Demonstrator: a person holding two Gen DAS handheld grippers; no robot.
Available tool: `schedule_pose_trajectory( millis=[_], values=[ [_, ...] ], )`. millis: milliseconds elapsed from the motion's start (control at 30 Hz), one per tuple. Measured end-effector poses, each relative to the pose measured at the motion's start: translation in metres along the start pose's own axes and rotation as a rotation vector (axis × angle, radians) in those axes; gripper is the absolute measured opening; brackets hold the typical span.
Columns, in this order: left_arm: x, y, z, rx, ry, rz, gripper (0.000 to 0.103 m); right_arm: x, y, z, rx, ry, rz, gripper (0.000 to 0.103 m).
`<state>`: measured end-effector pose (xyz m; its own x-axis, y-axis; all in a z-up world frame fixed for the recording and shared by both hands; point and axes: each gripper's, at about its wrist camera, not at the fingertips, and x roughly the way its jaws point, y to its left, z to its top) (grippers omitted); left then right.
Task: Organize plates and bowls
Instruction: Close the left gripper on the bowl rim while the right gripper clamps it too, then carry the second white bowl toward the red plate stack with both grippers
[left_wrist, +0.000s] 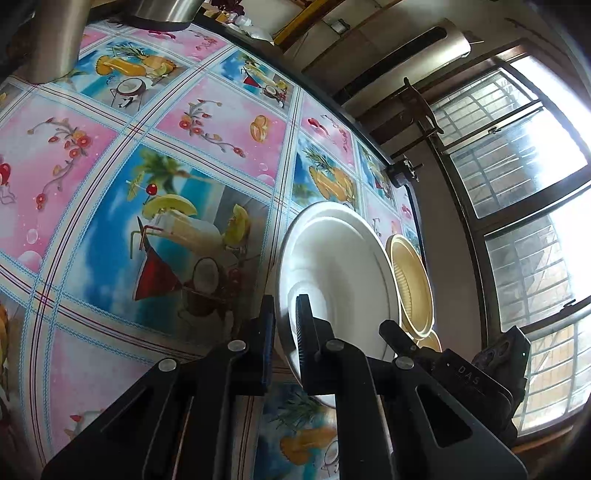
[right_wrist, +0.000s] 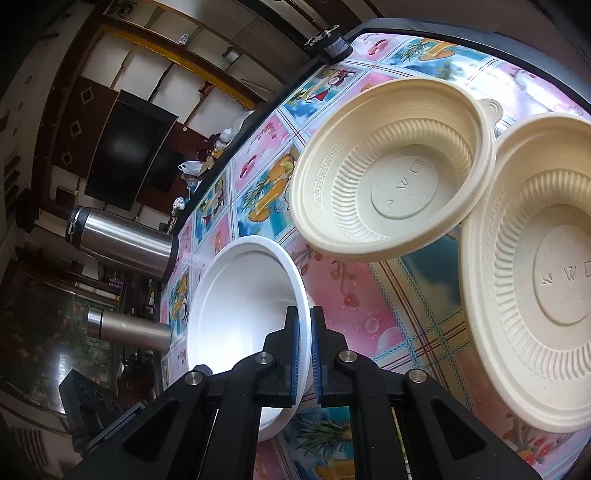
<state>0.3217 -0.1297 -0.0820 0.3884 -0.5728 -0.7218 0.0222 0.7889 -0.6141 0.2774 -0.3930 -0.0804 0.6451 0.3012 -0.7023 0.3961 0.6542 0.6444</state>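
Black fingers of the right gripper (right_wrist: 303, 354) pinch the rim of a white plate (right_wrist: 240, 317), one blue pad on each side. From the opposite edge, the left gripper (left_wrist: 286, 332) clamps the same plate's rim between its pads. Both views show the plate over a fruit-print tablecloth (left_wrist: 110, 177). Only the right wrist view shows two cream bowls (right_wrist: 391, 166) clearly, side by side just beyond the plate, plus two steel flasks (right_wrist: 122, 247) at the far edge. The left wrist view catches barred windows (left_wrist: 517, 184) instead.
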Motion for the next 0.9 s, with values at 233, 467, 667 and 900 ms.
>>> schedule_pose_trajectory(
  millis=[233,467,667,900],
  values=[
    [-0.024,0.014,-0.033,-0.009,-0.024,0.019,0.008,-0.004,-0.001,-0.021,-0.012,0.054,0.031,0.007],
    [-0.062,0.030,-0.075,0.015,-0.032,0.069,0.008,-0.026,-0.007,-0.075,-0.062,0.095,0.069,0.007],
    [-0.087,0.028,-0.126,0.086,0.007,0.101,0.009,-0.062,-0.029,-0.124,-0.087,0.082,0.089,0.007],
    [-0.112,0.018,-0.181,0.172,0.026,0.117,0.009,-0.109,-0.039,-0.163,-0.176,0.076,0.040,0.007]
  ],
)
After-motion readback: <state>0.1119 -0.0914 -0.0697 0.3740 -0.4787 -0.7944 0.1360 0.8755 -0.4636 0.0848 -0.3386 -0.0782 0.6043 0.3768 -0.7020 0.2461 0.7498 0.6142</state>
